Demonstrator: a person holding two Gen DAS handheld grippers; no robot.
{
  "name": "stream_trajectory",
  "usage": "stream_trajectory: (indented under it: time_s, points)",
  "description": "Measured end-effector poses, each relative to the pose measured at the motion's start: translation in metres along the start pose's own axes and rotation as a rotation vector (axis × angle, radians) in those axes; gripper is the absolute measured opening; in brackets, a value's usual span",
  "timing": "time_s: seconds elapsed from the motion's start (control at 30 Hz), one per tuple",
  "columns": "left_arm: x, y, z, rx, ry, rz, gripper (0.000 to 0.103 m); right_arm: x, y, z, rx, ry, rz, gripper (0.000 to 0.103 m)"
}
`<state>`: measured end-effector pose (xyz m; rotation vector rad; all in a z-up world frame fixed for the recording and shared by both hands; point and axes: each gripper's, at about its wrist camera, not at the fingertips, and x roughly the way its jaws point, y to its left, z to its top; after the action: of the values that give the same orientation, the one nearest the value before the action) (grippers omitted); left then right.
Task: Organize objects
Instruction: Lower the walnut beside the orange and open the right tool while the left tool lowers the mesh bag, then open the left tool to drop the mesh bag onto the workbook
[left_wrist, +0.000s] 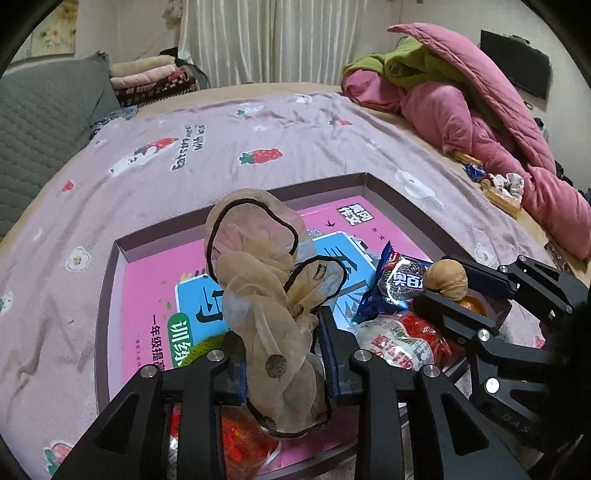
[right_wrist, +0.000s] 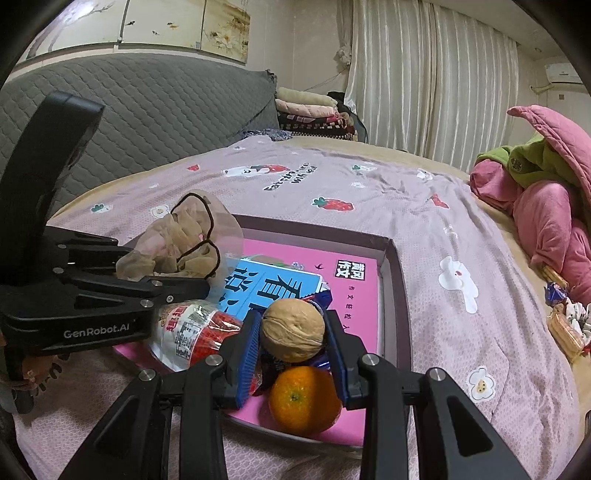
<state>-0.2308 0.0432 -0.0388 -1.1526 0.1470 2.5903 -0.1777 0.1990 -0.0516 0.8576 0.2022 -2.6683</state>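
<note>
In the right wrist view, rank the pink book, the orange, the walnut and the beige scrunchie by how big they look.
1. Pink book, by far.
2. Beige scrunchie.
3. Orange and walnut: near alike; both sit close to the camera, the walnut clamped in the right gripper, so their order is unsure.

Beige sheer scrunchie w/ black trim, held up above shallow box. Walnut upright, over orange in box. Snack packs beside.
</note>
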Motion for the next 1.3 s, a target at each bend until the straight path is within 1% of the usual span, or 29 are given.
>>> stream_trajectory:
  time_s: [0.53,0.7,0.73,0.83,0.9,1.03,1.17,1.3]
  points:
    - [-0.007,-0.001,-0.001,-0.011,-0.017,0.007,0.044,0.002,-0.004,-0.001,0.021,0.002,-0.002,0.035]
    - [-0.008,0.001,-0.001,-0.02,-0.018,-0.012,0.049,-0.001,-0.005,-0.001,0.029,-0.004,-0.002,0.036]
    - [-0.009,0.002,-0.001,-0.023,-0.019,-0.011,0.051,-0.001,-0.005,-0.001,0.03,-0.005,0.0,0.036]
    - [-0.009,0.003,-0.001,-0.025,-0.024,-0.004,0.053,-0.002,-0.005,-0.001,0.035,-0.009,-0.002,0.042]
    - [-0.009,0.003,-0.002,-0.024,-0.027,-0.001,0.054,-0.003,-0.007,-0.001,0.042,-0.012,-0.005,0.043]
    - [-0.011,0.003,-0.001,-0.028,-0.032,-0.003,0.061,-0.004,-0.009,0.0,0.054,-0.014,-0.002,0.044]
    - [-0.013,0.005,-0.001,-0.031,-0.04,0.013,0.063,-0.003,-0.01,0.0,0.057,-0.003,-0.003,0.047]
    - [-0.017,0.007,0.001,-0.036,-0.05,0.01,0.063,-0.004,-0.009,0.0,0.051,-0.008,-0.002,0.047]
